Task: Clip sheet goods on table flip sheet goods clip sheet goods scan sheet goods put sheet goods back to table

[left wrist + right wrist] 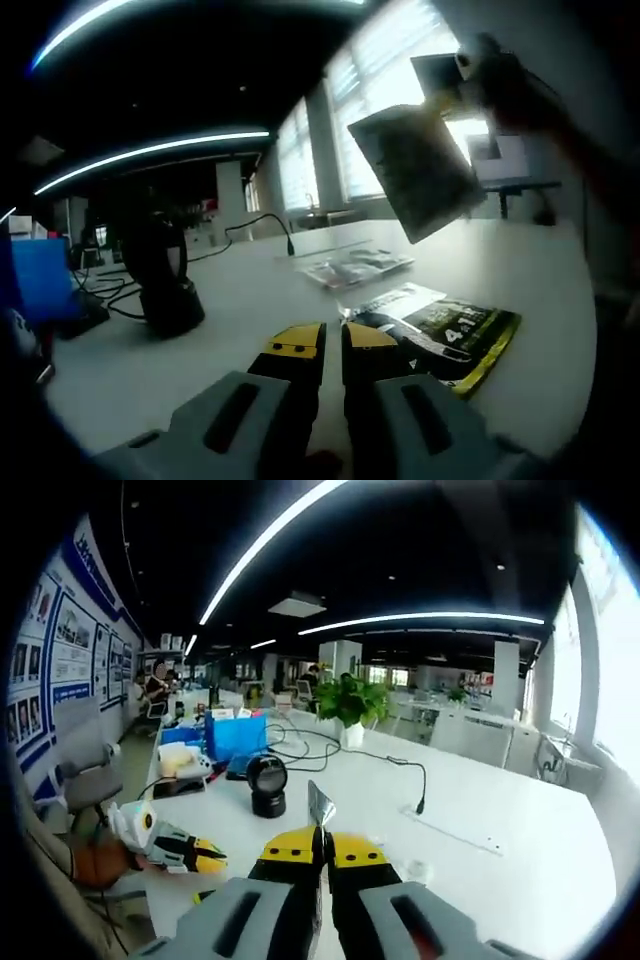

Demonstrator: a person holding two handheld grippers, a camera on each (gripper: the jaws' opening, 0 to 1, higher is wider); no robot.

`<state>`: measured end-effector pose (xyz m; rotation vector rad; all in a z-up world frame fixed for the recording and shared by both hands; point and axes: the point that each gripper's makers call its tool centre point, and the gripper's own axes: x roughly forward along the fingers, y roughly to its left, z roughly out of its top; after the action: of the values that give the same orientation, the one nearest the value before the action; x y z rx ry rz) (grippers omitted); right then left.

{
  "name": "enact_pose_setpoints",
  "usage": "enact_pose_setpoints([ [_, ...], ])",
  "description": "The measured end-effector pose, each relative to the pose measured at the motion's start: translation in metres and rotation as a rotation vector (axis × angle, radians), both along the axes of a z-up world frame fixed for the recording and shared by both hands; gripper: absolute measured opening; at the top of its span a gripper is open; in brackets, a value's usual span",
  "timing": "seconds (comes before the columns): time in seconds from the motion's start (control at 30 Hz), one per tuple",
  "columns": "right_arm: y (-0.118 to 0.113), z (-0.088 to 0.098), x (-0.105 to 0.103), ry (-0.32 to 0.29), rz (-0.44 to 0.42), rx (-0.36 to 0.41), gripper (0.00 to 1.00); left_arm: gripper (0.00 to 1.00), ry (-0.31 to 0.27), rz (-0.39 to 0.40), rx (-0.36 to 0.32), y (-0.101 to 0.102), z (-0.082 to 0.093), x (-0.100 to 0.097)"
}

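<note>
A silvery sheet packet (415, 170) hangs in the air above the white table (250, 310), held at its top corner by my right gripper (455, 95). In the right gripper view that packet shows edge-on as a thin sliver (320, 806) rising from my right gripper (321, 852), whose yellow tips are shut on it. My left gripper (332, 345) is low over the table with its jaws together and nothing between them; a hand holds it (195, 857) at the lower left. A black and yellow packet (445, 340) lies flat just right of the left jaws. A black scanner (268, 785) stands on the table.
Clear-wrapped packets (355, 265) lie further back on the table. The scanner (165, 285) stands to the left with cables behind it. A blue box (235, 735), a cable with a plug (420, 805) and a potted plant (350, 702) are on the long table. A person's sleeve (60, 880) is at the left.
</note>
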<state>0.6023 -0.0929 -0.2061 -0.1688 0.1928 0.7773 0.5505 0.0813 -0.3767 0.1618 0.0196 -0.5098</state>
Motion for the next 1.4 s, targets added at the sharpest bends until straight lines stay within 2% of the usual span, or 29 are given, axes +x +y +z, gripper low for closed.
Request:
enact_pose_setpoints([
  [0.27,0.014,0.0,0.012,-0.006,-0.02,0.017,0.0,0.0,-0.002,-0.007,0.001,-0.002,0.0,-0.001],
  [0.8,0.051,-0.005,0.056,-0.014,-0.07,0.021,0.0,0.0,0.003,-0.015,-0.014,-0.002,0.001,0.0],
  [1.0,0.064,-0.005,0.07,-0.001,-0.104,0.069,0.0,0.0,0.001,-0.023,-0.012,-0.002,0.001,0.002],
  [1.4,0.092,-0.008,0.095,0.019,-0.143,0.098,0.0,0.0,-0.001,-0.032,-0.011,-0.002,0.001,0.002],
])
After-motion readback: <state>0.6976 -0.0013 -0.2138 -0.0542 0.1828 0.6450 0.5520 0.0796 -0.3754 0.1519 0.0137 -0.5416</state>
